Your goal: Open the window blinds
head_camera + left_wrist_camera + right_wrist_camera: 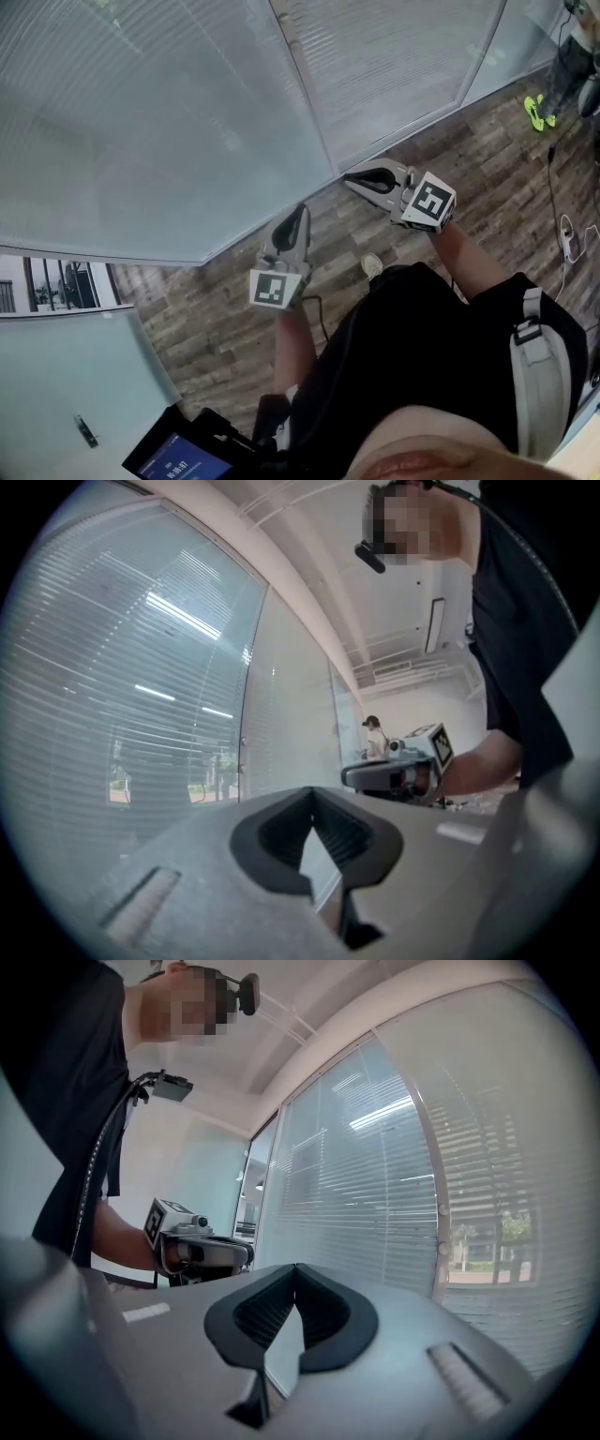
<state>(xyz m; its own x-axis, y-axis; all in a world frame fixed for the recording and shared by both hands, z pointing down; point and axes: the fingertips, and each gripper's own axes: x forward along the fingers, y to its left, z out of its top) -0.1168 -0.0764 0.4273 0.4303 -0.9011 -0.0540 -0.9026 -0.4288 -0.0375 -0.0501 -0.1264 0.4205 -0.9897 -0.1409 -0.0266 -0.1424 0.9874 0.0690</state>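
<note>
The left gripper (298,214) and the right gripper (352,177) were each pressed together and empty, held near the window blinds (141,122), which hung shut along the wooden floor's (216,309) far edge. No cord or wand showed, so closed tips pushed forward could jab and bend slats instead of gripping a control

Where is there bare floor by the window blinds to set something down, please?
The grey-brown wooden plank floor is bare along the foot of the white slatted window blinds, left of the left claw. Right of the right claw it is crowded: a thin black cable and a small white plug box lie there.
</note>
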